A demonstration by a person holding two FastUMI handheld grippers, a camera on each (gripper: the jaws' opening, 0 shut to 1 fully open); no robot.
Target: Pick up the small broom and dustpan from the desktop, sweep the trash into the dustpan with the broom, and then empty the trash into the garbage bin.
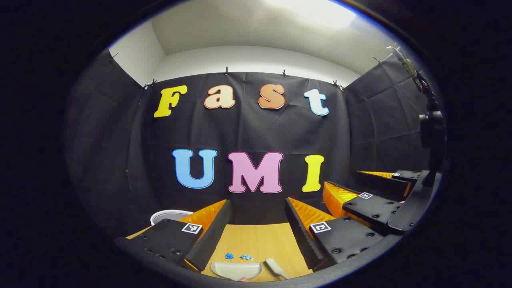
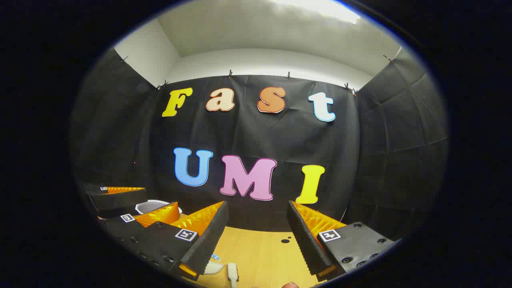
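Left tool: I see it wide open, empty.
Right tool: wide open, empty.
Pale plastic dustpan: on wooden worktop, 6 o'clock.

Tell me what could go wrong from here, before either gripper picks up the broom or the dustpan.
The blue scraps lie just beyond the dustpan; a careless grab might push it into them and scatter them. The broom lies close beside the dustpan, so the open left gripper could bump it. The right gripper, also open, hangs near both.

Matt pale wood desktop (grain showing); smooth plastic-looking dustpan; matt cloth wall.
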